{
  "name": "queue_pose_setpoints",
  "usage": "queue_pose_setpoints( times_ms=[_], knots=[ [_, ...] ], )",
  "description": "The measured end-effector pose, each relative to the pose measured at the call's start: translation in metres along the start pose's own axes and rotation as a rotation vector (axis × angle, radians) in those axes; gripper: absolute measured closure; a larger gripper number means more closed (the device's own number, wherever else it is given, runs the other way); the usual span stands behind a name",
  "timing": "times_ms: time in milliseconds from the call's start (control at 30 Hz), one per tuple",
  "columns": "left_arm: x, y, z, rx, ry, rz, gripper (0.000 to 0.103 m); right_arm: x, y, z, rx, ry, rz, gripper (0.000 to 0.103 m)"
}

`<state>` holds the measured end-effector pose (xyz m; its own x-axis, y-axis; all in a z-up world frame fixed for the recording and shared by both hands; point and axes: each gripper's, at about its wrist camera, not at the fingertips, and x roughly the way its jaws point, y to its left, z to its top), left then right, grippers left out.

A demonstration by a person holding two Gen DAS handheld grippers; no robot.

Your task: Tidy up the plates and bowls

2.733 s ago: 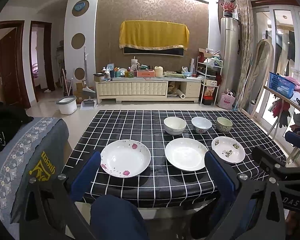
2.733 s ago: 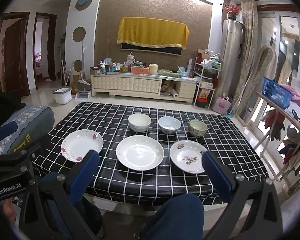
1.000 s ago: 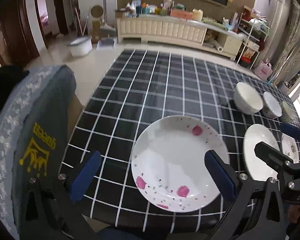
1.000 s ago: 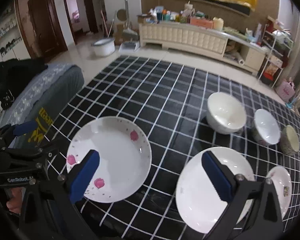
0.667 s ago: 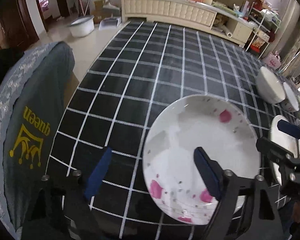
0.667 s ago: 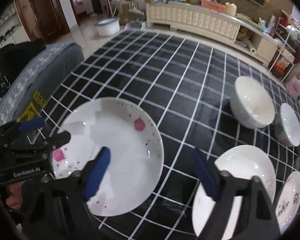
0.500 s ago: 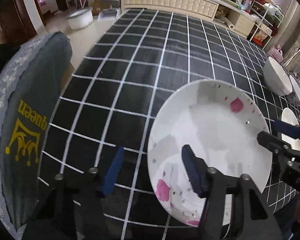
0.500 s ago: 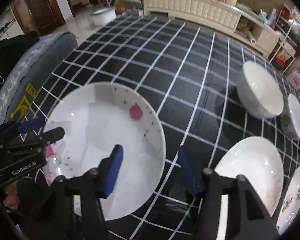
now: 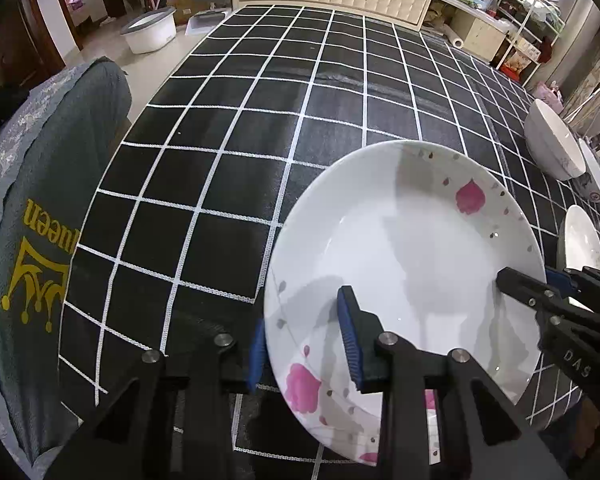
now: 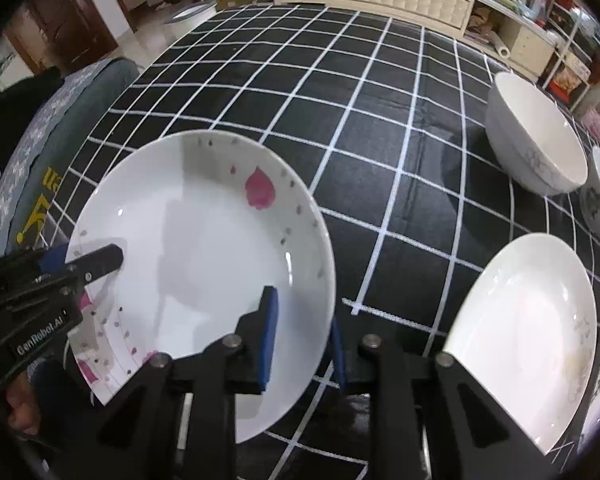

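Both grippers at the rim of the pink-petal plate, opposite sides.

Left wrist view: I see my left gripper (image 9: 302, 336) astride the near-left rim of the pink-petal plate (image 9: 404, 264) on the checked tablecloth (image 9: 236, 140); its jaws have just been closing and look clamped on the rim. Right wrist view: my right gripper (image 10: 302, 338) straddles the near-right rim likewise, jaws just closing, seemingly gripping it. A plain white plate (image 10: 528, 332) lies beside it, a white bowl (image 10: 536, 144) beyond.
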<state>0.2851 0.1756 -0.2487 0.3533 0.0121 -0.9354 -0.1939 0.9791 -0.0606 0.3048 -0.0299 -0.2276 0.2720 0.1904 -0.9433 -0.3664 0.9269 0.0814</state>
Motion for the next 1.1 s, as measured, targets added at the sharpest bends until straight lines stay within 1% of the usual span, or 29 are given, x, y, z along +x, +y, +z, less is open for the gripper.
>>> queue_pose_setpoints(
  times_ms=[33, 100, 200, 300, 400, 533, 567, 700, 800, 867, 933, 967, 1000, 1033, 1100],
  knots=[
    [0.000, -0.001, 0.001, 0.004, 0.000, 0.011, 0.072, 0.001, -0.001, 0.001, 0.020, 0.004, 0.013, 0.081],
    [0.000, -0.002, 0.001, 0.002, 0.007, 0.024, 0.073, 0.002, -0.009, 0.003, 0.064, 0.013, 0.043, 0.083],
    [0.000, -0.006, 0.001, 0.023, 0.004, 0.052, 0.074, -0.002, -0.008, -0.002, 0.063, 0.006, 0.017, 0.083],
    [-0.003, -0.010, 0.002, 0.035, -0.003, 0.056, 0.074, -0.008, -0.012, -0.004, 0.065, -0.008, 0.004, 0.083],
    [-0.007, -0.021, 0.000, 0.076, -0.023, 0.084, 0.075, -0.008, -0.018, 0.000, 0.075, -0.014, 0.000, 0.083],
    [0.000, -0.013, 0.002, 0.026, 0.003, 0.047, 0.076, -0.007, -0.017, 0.009, 0.038, -0.023, -0.026, 0.083],
    [0.000, -0.013, 0.002, 0.029, -0.002, 0.055, 0.076, -0.005, -0.016, 0.010, 0.027, -0.019, -0.026, 0.083],
    [-0.001, -0.018, 0.004, 0.054, -0.013, 0.087, 0.077, 0.002, -0.020, 0.009, 0.066, -0.005, -0.004, 0.083],
    [0.000, -0.014, 0.004, 0.015, -0.008, 0.062, 0.077, 0.000, -0.019, 0.010, 0.053, 0.000, -0.008, 0.082],
    [-0.002, -0.013, 0.004, -0.002, -0.005, 0.046, 0.077, -0.006, -0.018, 0.009, 0.028, -0.010, -0.025, 0.082],
    [-0.005, -0.013, 0.005, -0.004, -0.012, 0.042, 0.076, -0.016, -0.015, 0.008, 0.009, -0.046, -0.062, 0.082],
    [-0.008, -0.012, 0.005, -0.007, -0.016, 0.048, 0.072, -0.023, -0.017, 0.008, 0.020, -0.068, -0.082, 0.082],
    [-0.011, -0.012, 0.005, -0.011, -0.017, 0.067, 0.067, -0.028, -0.020, 0.008, 0.041, -0.090, -0.082, 0.082],
    [-0.016, -0.011, 0.003, -0.019, -0.017, 0.088, 0.059, -0.036, -0.026, 0.007, 0.077, -0.115, -0.070, 0.082],
    [-0.024, -0.008, 0.000, -0.045, -0.030, 0.083, 0.059, -0.042, -0.034, 0.004, 0.112, -0.113, -0.057, 0.081]
  ],
)
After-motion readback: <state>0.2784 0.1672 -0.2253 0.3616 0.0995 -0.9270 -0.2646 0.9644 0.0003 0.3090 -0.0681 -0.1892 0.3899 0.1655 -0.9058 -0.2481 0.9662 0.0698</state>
